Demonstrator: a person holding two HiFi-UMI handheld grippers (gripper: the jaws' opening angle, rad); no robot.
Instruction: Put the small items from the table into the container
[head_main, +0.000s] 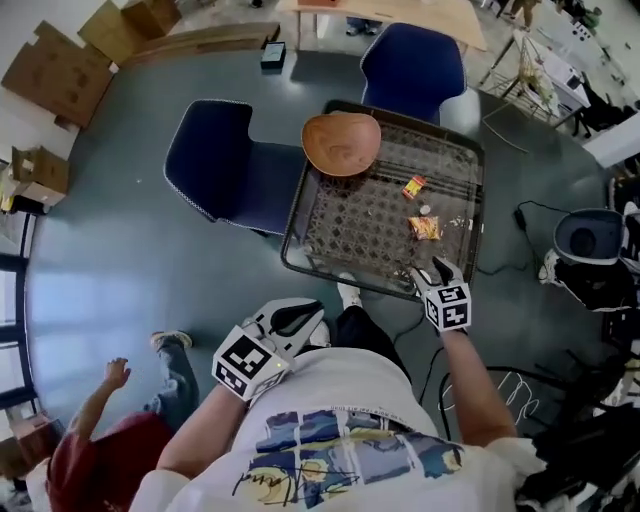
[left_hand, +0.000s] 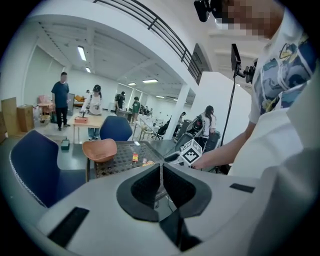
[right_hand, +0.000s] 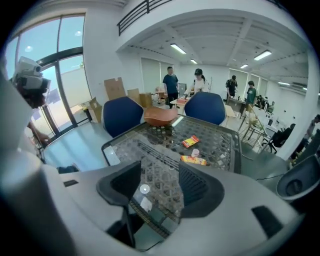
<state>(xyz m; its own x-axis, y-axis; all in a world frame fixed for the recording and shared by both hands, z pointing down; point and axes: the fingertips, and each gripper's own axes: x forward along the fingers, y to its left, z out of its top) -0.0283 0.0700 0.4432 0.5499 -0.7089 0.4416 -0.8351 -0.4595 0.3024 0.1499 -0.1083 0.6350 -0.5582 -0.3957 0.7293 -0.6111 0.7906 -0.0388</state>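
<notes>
A brown wooden bowl (head_main: 341, 143) stands at the far left of the mesh-topped table (head_main: 330, 225). On the table's right half lie a red and yellow packet (head_main: 413, 186), a small pale item (head_main: 425, 210) and an orange packet (head_main: 424, 228). My right gripper (head_main: 431, 270) hangs over the near right corner, open and empty; its own view shows the gripper (right_hand: 160, 187), the bowl (right_hand: 161, 116) and the packets (right_hand: 190, 141) (right_hand: 192, 160) ahead. My left gripper (head_main: 298, 318) is shut with nothing in it, off the table's near edge by my torso. The left gripper (left_hand: 160, 184) looks across at the bowl (left_hand: 99, 149).
Two blue chairs (head_main: 215, 155) (head_main: 413, 65) stand at the table's left and far sides. A person in red (head_main: 95, 455) crouches at the lower left. Cables and a round grey unit (head_main: 590, 240) lie on the floor at the right. Cardboard boxes (head_main: 60, 70) lie far left.
</notes>
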